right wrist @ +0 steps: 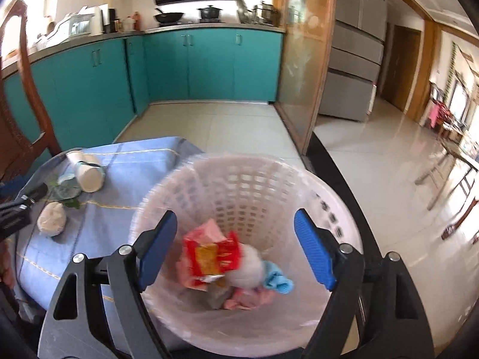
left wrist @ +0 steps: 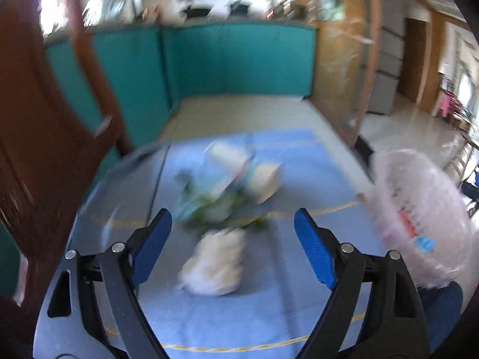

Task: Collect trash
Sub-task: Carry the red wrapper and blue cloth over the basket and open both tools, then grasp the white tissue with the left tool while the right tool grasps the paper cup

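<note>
My left gripper [left wrist: 233, 224] is open above the blue tablecloth [left wrist: 269, 308]. A crumpled white paper ball [left wrist: 214, 264] lies just below and between its fingers, untouched. Beyond it sits a blurred heap of paper cups [left wrist: 263, 176] and green leaves [left wrist: 209, 212]. The pink-white lattice trash basket [left wrist: 419, 218] stands at the right. My right gripper [right wrist: 233, 226] hangs open over that basket [right wrist: 239, 179]; a red-and-yellow wrapper [right wrist: 214, 254], a white wad [right wrist: 248, 266] and a blue scrap [right wrist: 277, 279] lie inside. In the right wrist view the paper ball [right wrist: 51, 218], the cups [right wrist: 88, 169] and the left gripper's fingers [right wrist: 34, 193] show at the left.
Teal kitchen cabinets [right wrist: 209, 65] line the back wall under a counter with pots. A dark wooden chair [left wrist: 45, 119] stands left of the table. A wood-framed glass partition [right wrist: 302, 74] and a grey fridge [right wrist: 353, 59] are to the right, with shiny tiled floor [right wrist: 374, 179] beyond.
</note>
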